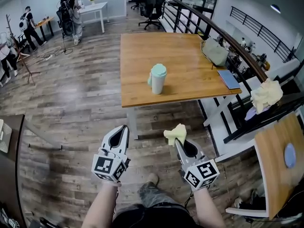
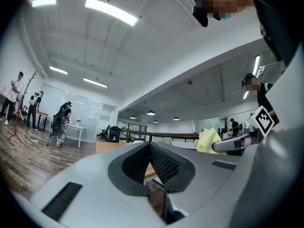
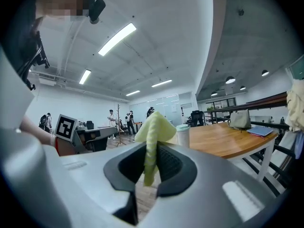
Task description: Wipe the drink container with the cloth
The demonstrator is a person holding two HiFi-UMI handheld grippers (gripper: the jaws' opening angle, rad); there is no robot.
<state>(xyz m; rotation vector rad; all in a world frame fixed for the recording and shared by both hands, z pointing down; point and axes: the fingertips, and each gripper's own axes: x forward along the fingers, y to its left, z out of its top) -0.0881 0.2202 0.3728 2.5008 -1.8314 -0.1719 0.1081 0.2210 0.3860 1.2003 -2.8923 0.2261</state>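
You stand on a grey-brown plank floor (image 1: 71,103) facing a wooden table (image 1: 190,80). A black railing (image 1: 180,19) curves along your right. Office chairs (image 1: 153,6) and a white desk (image 1: 95,7) stand beyond, under strip lights (image 2: 111,11).

Left gripper (image 1: 124,128) sits level, well short of the counter's (image 1: 190,75) near edge, jaws pressed together with nothing between them, its tip aimed at the counter. Right gripper (image 1: 177,142) is just beside it on the same side of the counter, also level, its jaws clamped on the yellow cloth (image 1: 175,134), which bunches up above the tips. Both bare forearms reach forward from the body, the left forearm (image 1: 101,206) and right forearm (image 1: 209,208) roughly parallel.
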